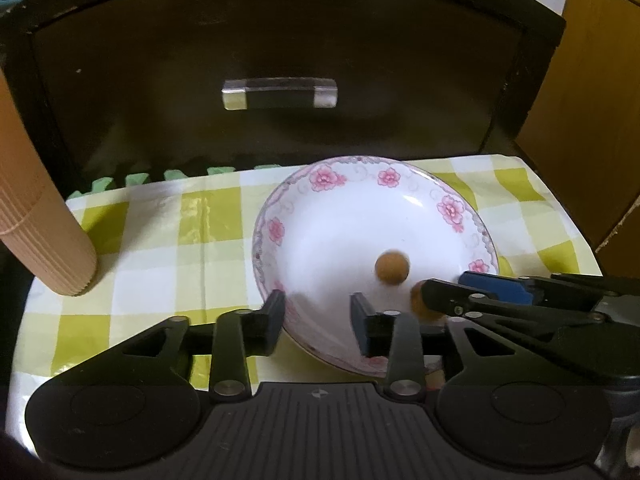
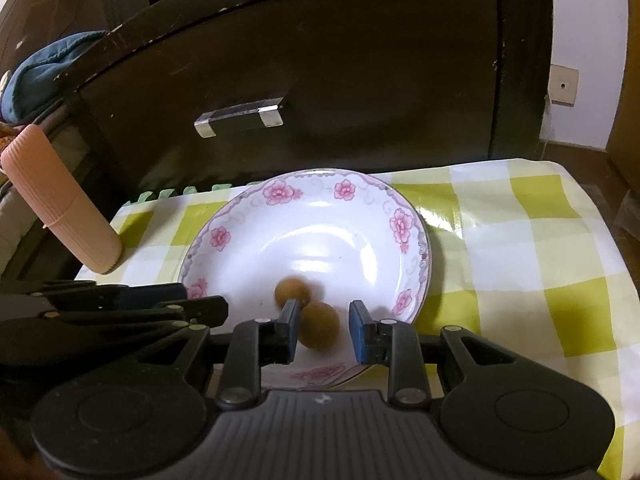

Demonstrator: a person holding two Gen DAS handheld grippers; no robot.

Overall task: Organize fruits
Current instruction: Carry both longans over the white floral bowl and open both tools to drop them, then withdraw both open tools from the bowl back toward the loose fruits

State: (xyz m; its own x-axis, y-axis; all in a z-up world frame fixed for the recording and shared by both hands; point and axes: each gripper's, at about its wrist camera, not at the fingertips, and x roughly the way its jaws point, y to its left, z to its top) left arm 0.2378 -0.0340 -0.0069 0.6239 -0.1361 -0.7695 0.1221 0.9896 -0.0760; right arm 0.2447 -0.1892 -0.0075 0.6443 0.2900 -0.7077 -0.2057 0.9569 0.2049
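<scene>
While both claws hang over the near rim of the plate [image 2: 280,192], they do not stand the same. The left gripper [image 1: 318,320] is released: its jaws are apart and only white porcelain shows between them, no fruit. The right gripper [image 2: 324,314] is drawn narrow around the nearer fruit [image 2: 320,328], a small round brown ball low in the plate. One pad lies against it and a thin strip of white shows at the other, so I judge it as clenched on this fruit, but only lightly. Just behind it, the second fruit [image 2: 290,290] lies free on the plate floor. It looks blurred, so it is perhaps rolling. Such a fruit is probably light, with a thin dry skin over soft flesh, and its round form can slip out sideways or roll on the smooth glaze. The best hold, I think, is across its widest middle with the pads square to it and only gentle pressure. A hard squeeze could crack the skin. The plate itself is glossy, with pink flowers on the rim, and surely fragile, so the fingertips should not knock it. It stands on a cloth [image 2: 520,248] with yellow-green and white squares. On the left edge of the cloth leans a pink ribbed tube [image 2: 60,200]. Farthest back is a dark cabinet [image 2: 360,80] with a metal handle [image 2: 240,118].
</scene>
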